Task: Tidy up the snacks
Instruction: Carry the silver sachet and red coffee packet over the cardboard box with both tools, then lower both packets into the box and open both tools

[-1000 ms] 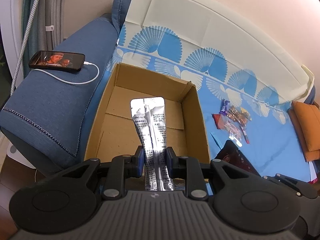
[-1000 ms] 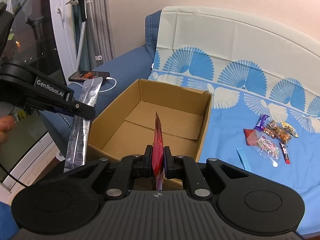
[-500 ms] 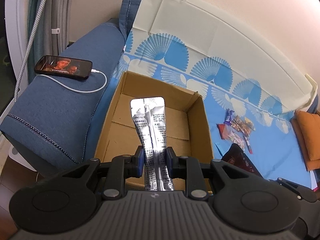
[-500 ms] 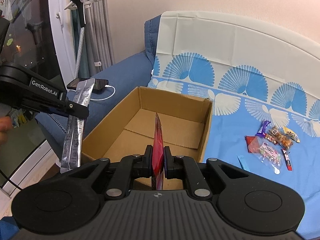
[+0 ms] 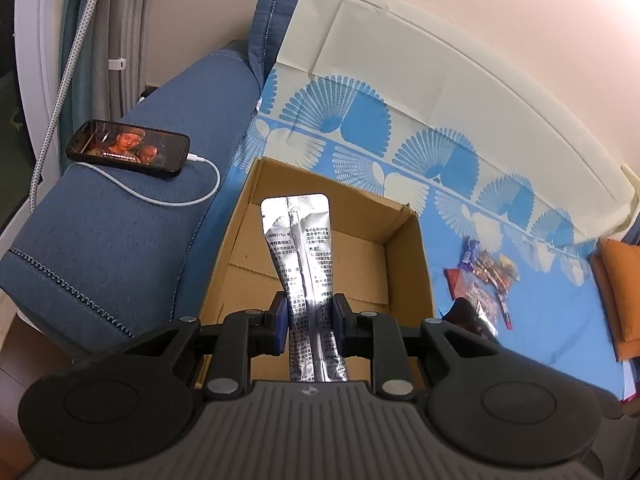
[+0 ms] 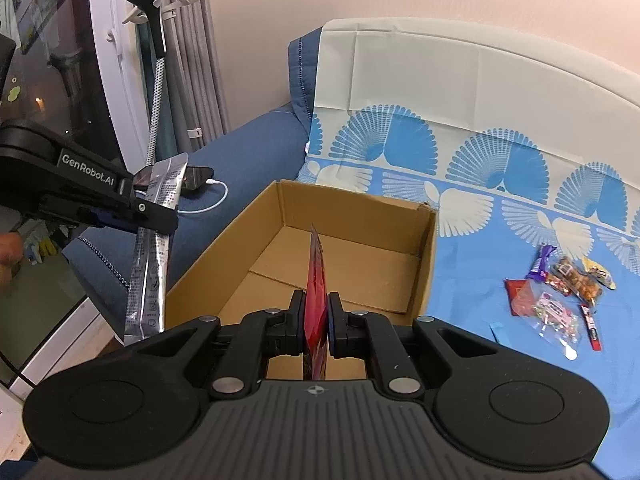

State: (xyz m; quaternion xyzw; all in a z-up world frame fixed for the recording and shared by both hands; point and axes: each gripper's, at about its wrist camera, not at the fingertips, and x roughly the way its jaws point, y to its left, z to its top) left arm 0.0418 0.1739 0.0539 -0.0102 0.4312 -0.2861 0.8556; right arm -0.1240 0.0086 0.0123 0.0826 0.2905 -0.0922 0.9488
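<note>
Left tool (image 5: 307, 322) clamps silver sachet (image 5: 306, 276); right tool (image 6: 316, 320) clamps red packet (image 6: 316, 300) — both above the empty cardboard box (image 5: 420, 264). Lower inside walls, then release — likely neater flat.

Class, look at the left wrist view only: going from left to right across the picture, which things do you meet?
Phone → white cable → silver sachet in the left claw, over the cardboard box → snack pile → orange cushion.
</note>
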